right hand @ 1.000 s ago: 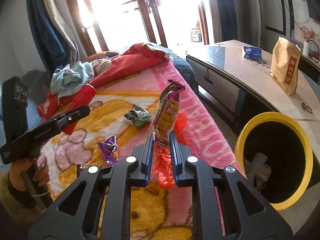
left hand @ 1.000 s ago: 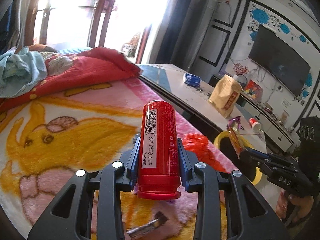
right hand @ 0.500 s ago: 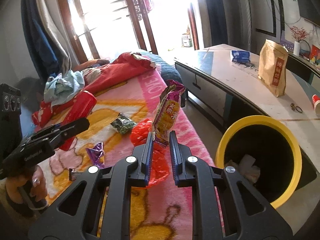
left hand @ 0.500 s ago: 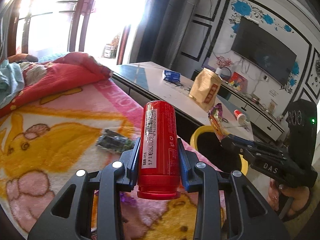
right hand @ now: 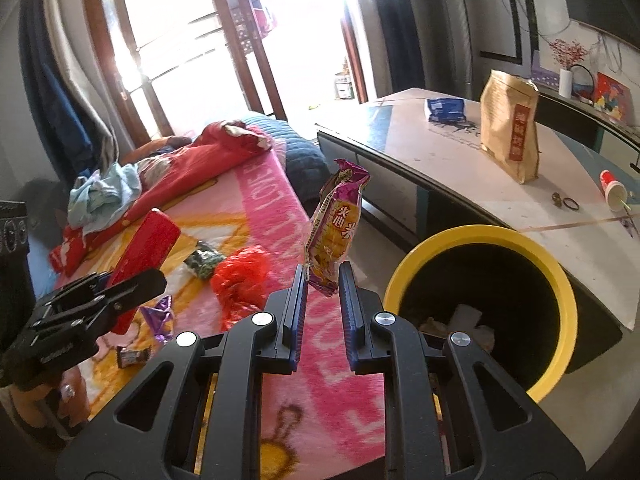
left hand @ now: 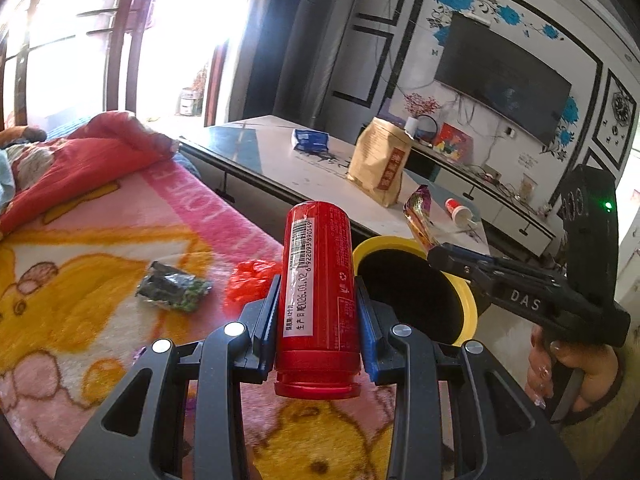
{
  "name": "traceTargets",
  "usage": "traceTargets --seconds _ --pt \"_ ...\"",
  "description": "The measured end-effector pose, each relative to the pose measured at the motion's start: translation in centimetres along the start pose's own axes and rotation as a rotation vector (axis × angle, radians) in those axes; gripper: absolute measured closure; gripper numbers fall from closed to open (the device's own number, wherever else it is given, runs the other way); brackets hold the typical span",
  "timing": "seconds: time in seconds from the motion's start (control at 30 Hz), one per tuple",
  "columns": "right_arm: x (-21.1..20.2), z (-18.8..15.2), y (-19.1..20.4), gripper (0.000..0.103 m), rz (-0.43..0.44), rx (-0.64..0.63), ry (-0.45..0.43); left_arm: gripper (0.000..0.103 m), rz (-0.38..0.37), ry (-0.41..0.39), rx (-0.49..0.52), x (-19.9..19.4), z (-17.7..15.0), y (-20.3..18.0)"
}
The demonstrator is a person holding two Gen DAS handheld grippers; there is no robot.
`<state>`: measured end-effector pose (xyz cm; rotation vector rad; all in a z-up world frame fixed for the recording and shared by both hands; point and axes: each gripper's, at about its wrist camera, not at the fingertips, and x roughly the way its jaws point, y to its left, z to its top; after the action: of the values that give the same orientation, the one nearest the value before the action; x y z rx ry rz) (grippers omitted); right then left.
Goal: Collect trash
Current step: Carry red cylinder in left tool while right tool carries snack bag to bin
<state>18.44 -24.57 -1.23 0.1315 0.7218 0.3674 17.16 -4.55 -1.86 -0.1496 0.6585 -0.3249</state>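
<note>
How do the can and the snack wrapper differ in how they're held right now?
The can is a rigid red cylinder, clamped on both sides by the left gripper; the wrapper is a thin, crinkled purple-and-yellow packet.
The can fills its gap; the wrapper's lower end sits between the right gripper fingers, which show a gap beside it.
Both point upward, near the yellow bin.
</note>
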Motion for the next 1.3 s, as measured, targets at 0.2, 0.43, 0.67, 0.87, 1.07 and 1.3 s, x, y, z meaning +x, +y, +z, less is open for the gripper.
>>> traceTargets --seconds 0.2,0.43,0.67,0.87,1.07,1.3 --pt "-0.4 0.0 -1.7 0.092 -0.024 0.036 -0.009 0.071 -0.017 0.012 0.027 0.8 0.0 -1.2" --pt "-0.7 -0.1 -3.4 0.092 -0.043 0.070 -0.016 0.071 -0.035 0.021 0.053 1.5 0.0 -2.6" --pt "-0.5 -0.3 -4.8 0.092 -0.060 0.094 -0.012 0.071 -0.052 0.035 0.073 2.5 -0.2 -3.9" --pt "-0.3 -0.5 -6.0 0.092 -0.077 0.118 -0.004 0.071 -0.067 0.054 0.083 3.6 -0.3 -4.8" --pt "0.1 -0.8 -7.0 0.092 -0.089 0.141 0.009 0.071 -0.084 0.075 0.087 5.0 -0.5 -5.6" --pt "0.6 -1.0 -8.2 0.092 -0.107 0.160 0.027 0.071 -0.106 0.107 0.106 6.9 -0.9 -7.0"
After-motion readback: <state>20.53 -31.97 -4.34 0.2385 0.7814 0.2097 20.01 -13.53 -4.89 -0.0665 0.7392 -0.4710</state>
